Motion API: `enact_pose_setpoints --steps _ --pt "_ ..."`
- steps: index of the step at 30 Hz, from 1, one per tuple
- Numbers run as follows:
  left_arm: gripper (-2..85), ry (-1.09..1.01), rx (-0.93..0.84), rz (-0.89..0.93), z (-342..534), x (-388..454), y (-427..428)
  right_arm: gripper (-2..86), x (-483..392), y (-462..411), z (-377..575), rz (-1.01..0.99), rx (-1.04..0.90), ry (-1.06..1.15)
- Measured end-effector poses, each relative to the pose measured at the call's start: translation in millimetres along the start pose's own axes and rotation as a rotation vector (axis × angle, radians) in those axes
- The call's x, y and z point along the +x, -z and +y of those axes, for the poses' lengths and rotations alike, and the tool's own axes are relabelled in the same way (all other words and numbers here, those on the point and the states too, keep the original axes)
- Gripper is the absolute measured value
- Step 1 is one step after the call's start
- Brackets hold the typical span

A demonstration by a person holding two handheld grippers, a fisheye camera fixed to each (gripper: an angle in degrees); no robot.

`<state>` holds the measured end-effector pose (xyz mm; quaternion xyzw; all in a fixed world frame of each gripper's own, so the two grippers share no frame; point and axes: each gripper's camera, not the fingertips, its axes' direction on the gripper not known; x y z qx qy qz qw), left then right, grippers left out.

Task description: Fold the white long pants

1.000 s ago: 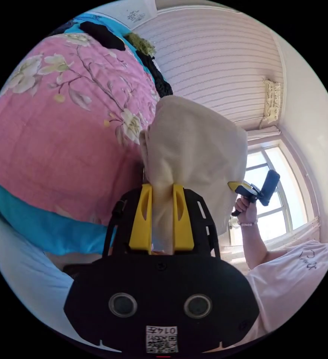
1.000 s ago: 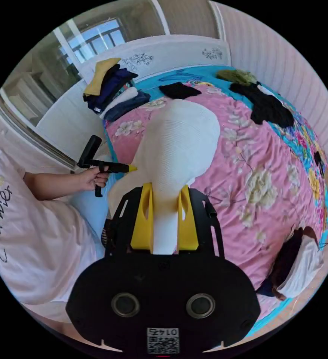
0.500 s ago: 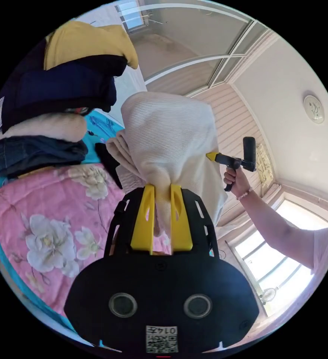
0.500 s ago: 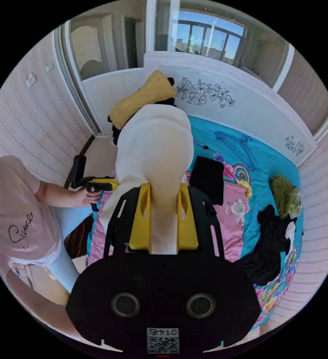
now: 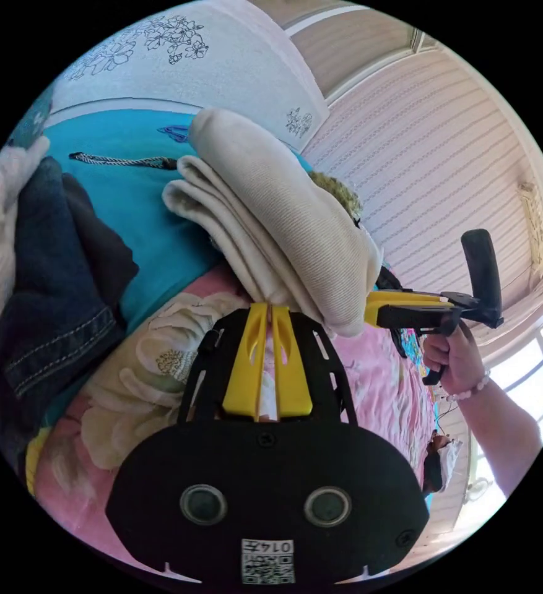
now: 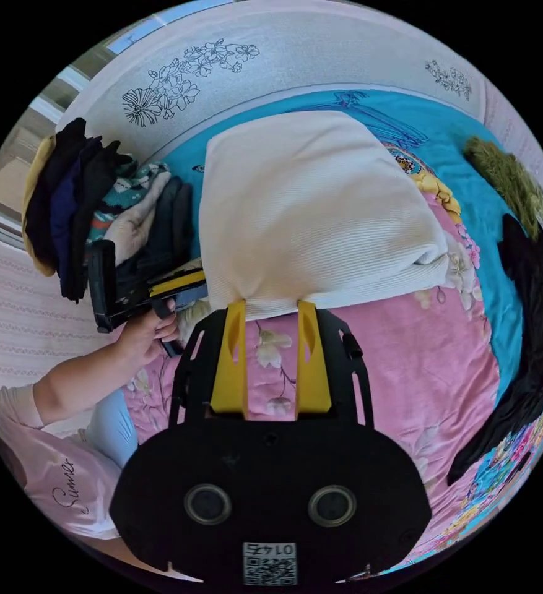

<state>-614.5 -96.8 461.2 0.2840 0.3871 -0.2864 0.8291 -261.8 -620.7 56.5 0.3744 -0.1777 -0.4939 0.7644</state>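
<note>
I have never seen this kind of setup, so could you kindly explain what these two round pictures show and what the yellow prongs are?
A person holds a tool in each hand; each has two yellow jaws and a fisheye camera riding behind them. One picture looks out over the left gripper, the other over the right gripper. The folded white pants lie on a pink flowered bed cover. The right gripper's jaws stand apart at the pants' near edge, holding nothing. The left gripper's jaws are nearly together beside the pants. A stack of clothes sits by the headboard, and a black garment lies further off.
</note>
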Motion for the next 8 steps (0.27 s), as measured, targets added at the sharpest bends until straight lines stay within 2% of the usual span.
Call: enact_pose_setpoints --steps 4,8 --pt "-0.9 -0.129 0.049 0.074 58 24 38 9.3 -15 51 74 -0.049 0.22 -0.042" --pt "-0.9 -0.37 -0.019 0.187 159 84 74 10.8 -47 92 232 -0.033 0.292 -0.158"
